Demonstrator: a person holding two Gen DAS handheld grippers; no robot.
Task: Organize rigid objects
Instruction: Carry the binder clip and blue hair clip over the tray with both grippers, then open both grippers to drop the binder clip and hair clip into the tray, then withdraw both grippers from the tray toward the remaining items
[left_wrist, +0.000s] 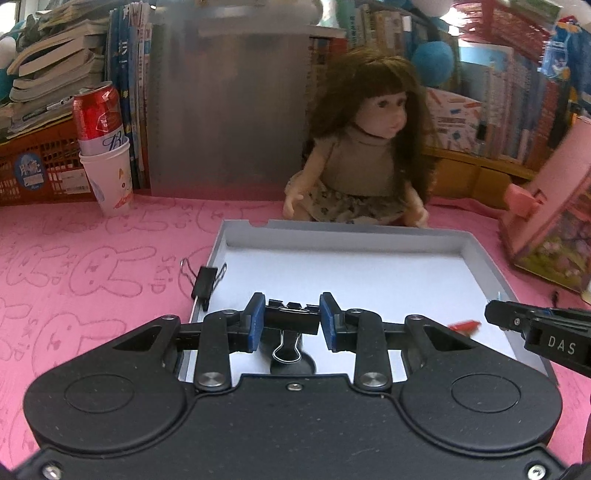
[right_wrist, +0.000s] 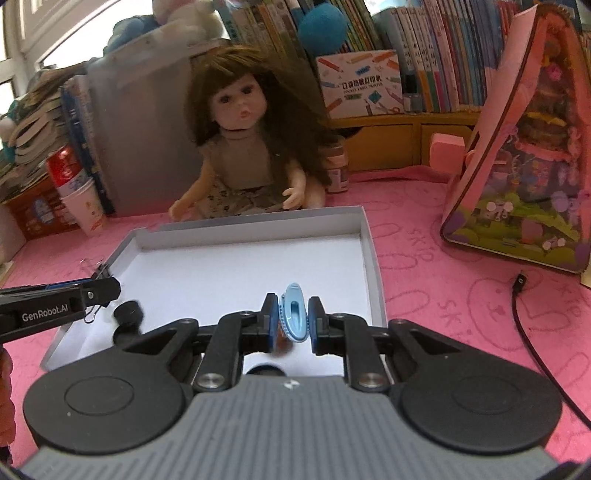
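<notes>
Both tools hang over the white tray (left_wrist: 484, 266) on the pink worktop (left_wrist: 92, 266), each carrying a load, so the step in hand looks like delivery into the tray. The next move, as I judge it, calls for lowering each tool toward the tray floor and parting its jaws so the piece drops flat inside the walls.

The left tool (left_wrist: 291, 317) has its jaws closed most of the way on a black clip (left_wrist: 291, 314), wire handles hanging below. The right tool (right_wrist: 293, 319) is nearly closed on a blue clip (right_wrist: 293, 314), held upright.

A doll (left_wrist: 362, 155) sits just behind the tray's far wall, a pink toy house (right_wrist: 524, 155) stands to the right, and a can in a cup (left_wrist: 103, 147) to the left; none blocks the drop. A second black clip (left_wrist: 205, 280) straddles the tray's left wall. A small red piece (left_wrist: 463, 326) lies in the tray near the right tool, blurred. A black cable (right_wrist: 528, 325) trails over the worktop right of the tray.
</notes>
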